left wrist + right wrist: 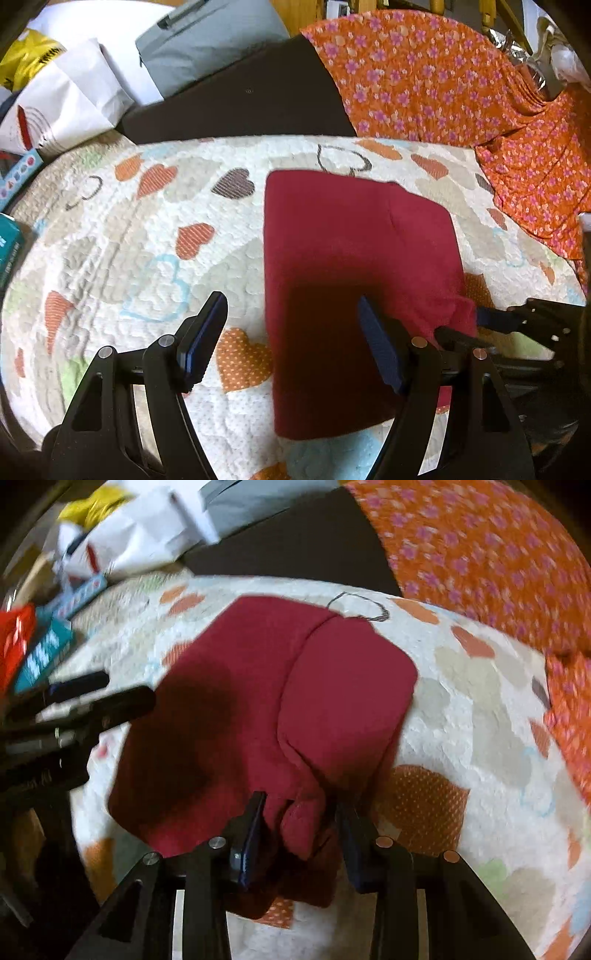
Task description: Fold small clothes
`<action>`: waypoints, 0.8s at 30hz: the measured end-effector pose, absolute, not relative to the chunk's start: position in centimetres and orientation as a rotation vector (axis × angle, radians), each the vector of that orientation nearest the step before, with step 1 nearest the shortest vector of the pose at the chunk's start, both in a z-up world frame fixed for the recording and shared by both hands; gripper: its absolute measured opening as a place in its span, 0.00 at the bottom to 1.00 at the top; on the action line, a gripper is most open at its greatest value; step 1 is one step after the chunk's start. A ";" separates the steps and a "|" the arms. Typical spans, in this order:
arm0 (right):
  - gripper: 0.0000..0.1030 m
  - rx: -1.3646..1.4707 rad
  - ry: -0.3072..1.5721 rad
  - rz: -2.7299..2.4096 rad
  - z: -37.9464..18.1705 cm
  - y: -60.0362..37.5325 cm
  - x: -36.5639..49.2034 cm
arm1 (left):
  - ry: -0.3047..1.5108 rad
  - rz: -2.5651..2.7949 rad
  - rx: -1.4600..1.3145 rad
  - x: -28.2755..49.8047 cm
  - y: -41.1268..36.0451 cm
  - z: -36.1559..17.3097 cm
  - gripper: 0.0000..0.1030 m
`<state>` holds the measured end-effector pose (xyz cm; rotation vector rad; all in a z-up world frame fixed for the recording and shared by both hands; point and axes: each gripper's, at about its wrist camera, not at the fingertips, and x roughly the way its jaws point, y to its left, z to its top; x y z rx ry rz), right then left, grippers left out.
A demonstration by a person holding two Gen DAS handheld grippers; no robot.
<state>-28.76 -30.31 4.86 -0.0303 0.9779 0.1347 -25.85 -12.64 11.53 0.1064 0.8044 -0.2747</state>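
A small dark red garment (pixel 351 266) lies partly folded on a heart-patterned quilt (pixel 147 240). My left gripper (pixel 291 332) is open and empty, just above the garment's left edge. In the right wrist view the garment (pixel 295 686) has a flap folded over on its right side. My right gripper (pixel 301 823) has its jaws around a bunched near corner of the garment, with fabric between the pads; the view is blurred. The right gripper also shows at the right edge of the left wrist view (pixel 517 321), and the left gripper at the left of the right wrist view (pixel 92 701).
An orange flowered cloth (pixel 461 92) lies at the back right. A dark board (pixel 251 99), a grey bag (pixel 207 40) and white paper bags (pixel 66 96) sit at the back left. Boxes (pixel 40 653) lie off the quilt's left edge.
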 end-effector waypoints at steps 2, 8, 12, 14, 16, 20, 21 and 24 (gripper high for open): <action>0.34 0.034 0.945 0.154 6.4 -30.8 -29.5 | 0.791 -0.268 0.106 -26.3 -12.4 12.1 0.71; 0.38 0.052 0.832 0.085 10.3 -30.7 -31.7 | 0.759 -0.256 0.100 -27.4 -12.4 13.7 0.71; 0.42 0.078 0.807 0.054 11.2 -30.7 -32.4 | 0.732 -0.251 0.108 -28.3 -12.3 14.6 0.71; 0.42 0.083 0.806 0.054 11.5 -30.3 -32.6 | 0.723 -0.247 0.106 -28.5 -12.2 14.9 0.71; 0.42 0.087 0.805 0.063 11.7 -30.1 -32.5 | 0.721 -0.242 0.102 -28.6 -12.1 15.0 0.71; 0.42 0.093 0.782 0.068 12.4 -29.8 -32.6 | 0.720 -0.238 0.099 -28.8 -12.1 15.2 0.71; 0.42 0.097 0.780 0.072 12.5 -29.8 -32.7 | 0.718 -0.238 0.100 -28.8 -12.1 15.2 0.71; 0.42 0.094 0.785 0.077 12.4 -29.6 -32.7 | 0.720 -0.239 0.108 -28.9 -12.2 15.2 0.71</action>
